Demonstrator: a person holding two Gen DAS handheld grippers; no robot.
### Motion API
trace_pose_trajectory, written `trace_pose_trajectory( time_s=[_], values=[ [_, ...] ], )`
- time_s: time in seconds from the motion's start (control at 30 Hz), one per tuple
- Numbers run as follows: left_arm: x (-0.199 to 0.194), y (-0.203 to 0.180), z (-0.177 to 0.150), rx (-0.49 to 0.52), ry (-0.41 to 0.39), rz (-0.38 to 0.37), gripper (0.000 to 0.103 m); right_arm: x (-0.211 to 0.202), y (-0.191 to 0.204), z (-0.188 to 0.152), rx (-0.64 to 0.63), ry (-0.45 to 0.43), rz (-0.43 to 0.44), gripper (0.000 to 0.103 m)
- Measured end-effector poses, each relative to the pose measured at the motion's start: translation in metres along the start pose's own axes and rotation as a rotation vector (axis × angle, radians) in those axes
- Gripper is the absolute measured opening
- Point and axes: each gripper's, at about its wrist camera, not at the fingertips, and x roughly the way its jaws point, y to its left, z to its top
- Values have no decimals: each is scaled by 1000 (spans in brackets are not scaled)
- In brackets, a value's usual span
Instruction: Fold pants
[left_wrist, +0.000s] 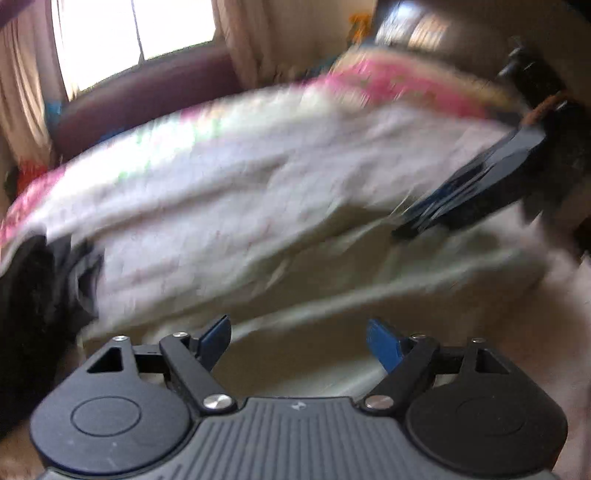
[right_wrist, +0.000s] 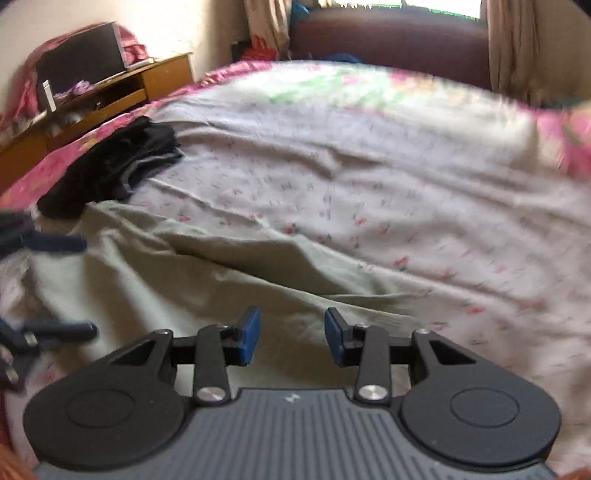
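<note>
Pale olive pants (right_wrist: 207, 266) lie spread and wrinkled on the bed; they also show in the blurred left wrist view (left_wrist: 332, 295). My left gripper (left_wrist: 299, 341) is open and empty, just above the pants. My right gripper (right_wrist: 291, 336) is open and empty, over the near edge of the pants. The right gripper also shows at the right of the left wrist view (left_wrist: 476, 192). The left gripper's fingers (right_wrist: 55, 243) show at the left edge of the right wrist view.
The bed has a white flowered sheet (right_wrist: 369, 177) with a pink border. A pile of black clothes (right_wrist: 114, 162) lies at the bed's left side. A wooden desk (right_wrist: 110, 92) stands left of the bed. A dark sofa (right_wrist: 388, 37) stands under the window.
</note>
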Motion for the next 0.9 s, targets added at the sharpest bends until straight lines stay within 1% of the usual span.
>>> trace_pose_trajectory(
  time_s=[0.03, 0.07, 0.1, 0.13, 0.17, 0.2, 0.27, 0.3, 0.37, 0.4, 0.43, 0.47, 0.53, 0.57, 0.6, 0.67, 0.7, 0.73, 0.8, 0.87, 0.9],
  values=[
    [8, 10, -8, -11, 53, 32, 94, 8, -7, -2, 8, 23, -51, 36],
    [8, 19, -16, -31, 72, 51, 95, 12, -18, -4, 37, 36, -75, 31],
    [4, 29, -24, -63, 73, 58, 96, 10, -30, -5, 83, 32, -56, 25],
    [-1, 40, -29, -106, 75, 62, 96, 6, -38, -3, 124, 29, -57, 24],
    [-7, 47, -31, -140, 79, 74, 96, 0, -39, 0, 134, 20, -74, 26],
    [-13, 51, -30, -161, 76, 93, 95, -8, -36, 5, 120, -9, -74, 32],
    [-18, 50, -25, -164, 46, 112, 95, -18, -24, 14, 71, -64, -23, 32],
    [-20, 47, -20, -157, 22, 117, 95, -15, -17, 21, 50, -70, 6, 32],
    [-22, 38, -9, -139, -41, 99, 95, -3, -1, 31, 12, -63, 75, 31],
    [-21, 33, -5, -130, -60, 90, 96, 8, 9, 34, -20, -50, 101, 30],
    [-13, 30, 0, -112, -60, 94, 96, 19, 18, 38, -46, -34, 105, 30],
    [-6, 27, 1, -94, -48, 103, 96, 31, 24, 40, -63, -17, 100, 30],
    [11, 28, -6, -74, 3, 124, 96, 59, 26, 43, -76, 25, 39, 29],
    [18, 33, -13, -83, 45, 140, 98, 66, 23, 43, -82, 18, 7, 29],
    [17, 39, -19, -99, 56, 146, 99, 69, 20, 45, -73, 3, -10, 29],
    [10, 50, -24, -142, 49, 146, 99, 67, 13, 51, -39, -10, -51, 30],
    [6, 53, -23, -149, 49, 154, 98, 63, 10, 53, -21, -13, -76, 34],
    [0, 54, -22, -151, 38, 164, 98, 58, 7, 55, 0, -14, -80, 36],
    [-8, 52, -18, -138, 2, 166, 98, 40, 8, 57, 13, -47, -19, 37],
    [-8, 51, -12, -115, -32, 164, 98, 26, 21, 59, -42, -78, 58, 37],
    [-6, 51, -8, -104, -43, 163, 98, 26, 29, 62, -68, -71, 96, 37]
  ],
)
